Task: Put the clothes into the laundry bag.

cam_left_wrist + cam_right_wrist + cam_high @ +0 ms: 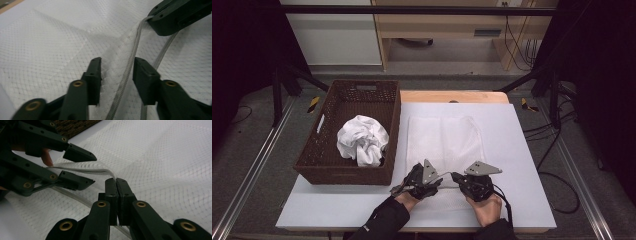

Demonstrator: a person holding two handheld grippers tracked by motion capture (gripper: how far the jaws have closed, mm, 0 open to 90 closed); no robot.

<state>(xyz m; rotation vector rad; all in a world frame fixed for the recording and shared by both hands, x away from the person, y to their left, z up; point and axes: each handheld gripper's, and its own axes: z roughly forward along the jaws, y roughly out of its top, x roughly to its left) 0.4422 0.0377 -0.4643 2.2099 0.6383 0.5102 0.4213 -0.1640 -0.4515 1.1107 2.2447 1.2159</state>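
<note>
At the near edge of the white mesh bag [444,142], which lies flat on the desk [522,165] just right of the wicker basket [349,132] holding a crumpled white cloth [362,140]: right gripper [116,181] with fingers pinched tight on the bag's zipper hem, lifting it off the mesh; left gripper [117,70] just beside, fingers partly apart and straddling the raised hem without pressing it. Probably the opening of the bag's mouth, hem gripped on one side only. Next, likely, closing the left fingers squarely on the hem, then drawing it away from the right gripper to spread the mouth.
</note>
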